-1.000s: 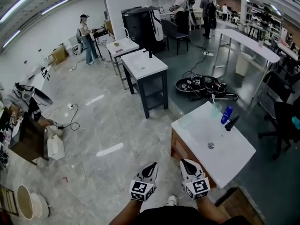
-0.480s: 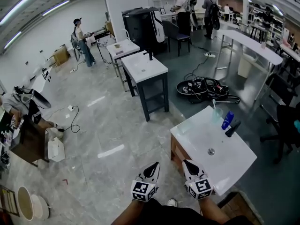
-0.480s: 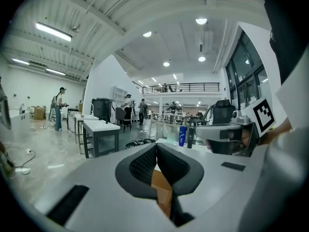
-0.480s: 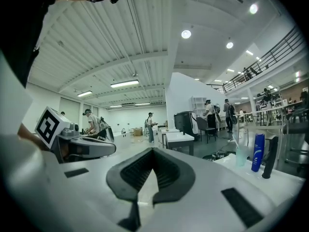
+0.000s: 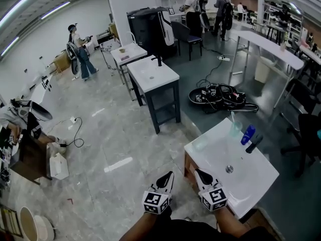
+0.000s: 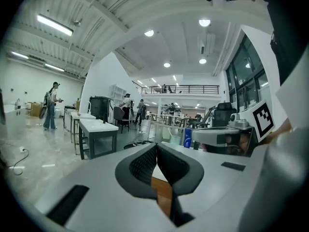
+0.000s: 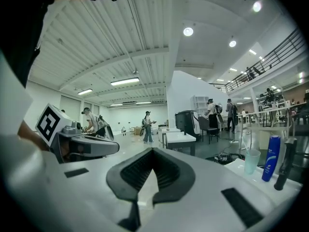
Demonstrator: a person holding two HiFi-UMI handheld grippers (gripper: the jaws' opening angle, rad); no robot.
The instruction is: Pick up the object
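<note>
A white sink counter [image 5: 213, 152] stands just ahead on the right. At its far edge are a blue bottle [image 5: 248, 134] [image 7: 273, 157], a translucent cup [image 5: 234, 128] [image 7: 251, 161] with a stick in it, and a black faucet [image 5: 254, 144] [image 7: 285, 164]. My right gripper [image 5: 198, 172] [image 7: 152, 150] hovers at the counter's near corner, shut and empty. Just left of it, over the floor, is my left gripper [image 5: 169, 174] [image 6: 156, 146], also shut with nothing in it. The bottle [image 6: 187, 137] shows small in the left gripper view.
A second white vanity on dark legs [image 5: 153, 74] stands ahead on the left. A heap of black cables [image 5: 220, 95] lies on the floor beyond the sink. A black chair [image 5: 308, 134] is at the right, a white box [image 5: 58, 165] at the left. People stand far back.
The view has drifted forward and the sink counter sits a little nearer my grippers. The person at the far left has walked further left. Both grippers stay shut.
</note>
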